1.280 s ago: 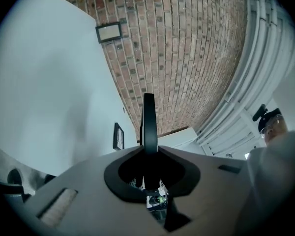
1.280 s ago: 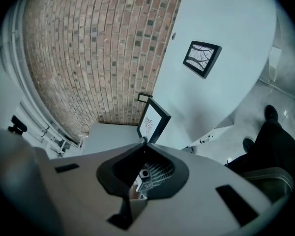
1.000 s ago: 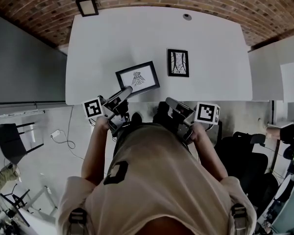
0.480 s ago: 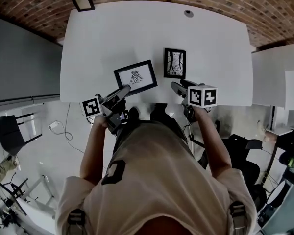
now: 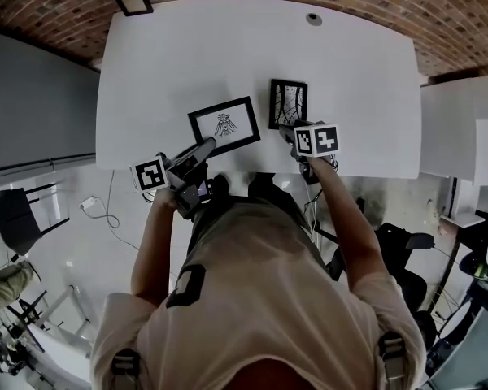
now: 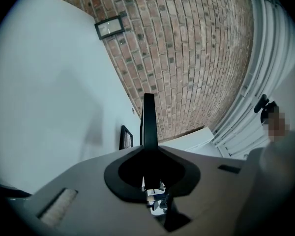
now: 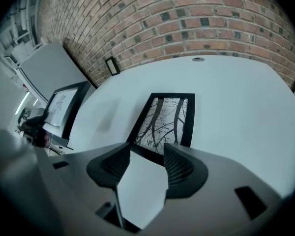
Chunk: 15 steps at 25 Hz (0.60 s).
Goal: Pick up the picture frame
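From the head view, both arms reach forward over the near edge of the white table [image 5: 350,80]; the left gripper [image 5: 202,147] lies low and almost flat, its tip close to the near corner of the drawing picture frame [image 5: 224,126]; I cannot tell if they touch; the right gripper [image 5: 286,128] tips downward, its tip at the near end of the branch picture frame [image 5: 288,102]; that frame lies flat, not far from the table's near edge, just beside the drawing one; the table is bare to the right and beyond.

In the left gripper view, the left gripper [image 6: 149,117] has its jaws pressed together with nothing between them; plain white table [image 6: 44,92] stretches to the left, and bricks stand beyond.

In the right gripper view, the right gripper [image 7: 146,154] has its jaws wide apart, and they have just been opening; the near edge of the branch picture frame [image 7: 167,119] sits right at the tips, but the pads do not squeeze it; the drawing picture frame [image 7: 64,104] is off to the left; lots of bare table [image 7: 246,112] lies to the right.
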Available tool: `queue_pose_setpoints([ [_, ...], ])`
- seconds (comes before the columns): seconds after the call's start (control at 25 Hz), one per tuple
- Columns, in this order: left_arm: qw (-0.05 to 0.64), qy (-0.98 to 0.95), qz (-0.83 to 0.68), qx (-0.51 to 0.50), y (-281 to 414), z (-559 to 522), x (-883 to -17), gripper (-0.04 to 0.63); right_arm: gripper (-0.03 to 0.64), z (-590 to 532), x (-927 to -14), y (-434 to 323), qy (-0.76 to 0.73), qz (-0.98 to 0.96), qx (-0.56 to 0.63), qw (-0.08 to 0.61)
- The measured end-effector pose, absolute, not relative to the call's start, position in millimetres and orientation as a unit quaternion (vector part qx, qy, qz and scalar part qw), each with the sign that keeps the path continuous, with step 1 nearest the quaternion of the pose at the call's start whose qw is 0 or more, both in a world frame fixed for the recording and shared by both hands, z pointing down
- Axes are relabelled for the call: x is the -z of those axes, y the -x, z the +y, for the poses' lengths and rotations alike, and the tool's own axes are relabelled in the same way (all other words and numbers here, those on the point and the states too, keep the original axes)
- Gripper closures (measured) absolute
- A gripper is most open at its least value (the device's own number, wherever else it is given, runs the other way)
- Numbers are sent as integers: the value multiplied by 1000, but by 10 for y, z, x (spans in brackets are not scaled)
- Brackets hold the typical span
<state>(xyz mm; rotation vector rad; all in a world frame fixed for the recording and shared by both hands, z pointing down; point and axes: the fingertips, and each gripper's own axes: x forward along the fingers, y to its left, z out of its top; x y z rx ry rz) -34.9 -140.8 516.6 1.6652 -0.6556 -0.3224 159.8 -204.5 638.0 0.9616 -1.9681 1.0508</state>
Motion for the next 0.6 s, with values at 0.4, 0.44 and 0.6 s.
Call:
queue_pose_setpoints([
  [0.4, 615, -722, -284, 139, 445, -1422, -5208, 560, 439, -1828, -6421, -1610, -387, -742, -418, 353],
  [0.44, 616, -722, -282, 138, 448, -1412, -5216, 560, 439, -1787, -6422, -1600, -388, -742, -417, 353],
  [0.6, 623, -720, -276, 132, 414, -1362, -5253, 560, 437, -1639, -6425, -1604, -388, -745, -414, 349],
])
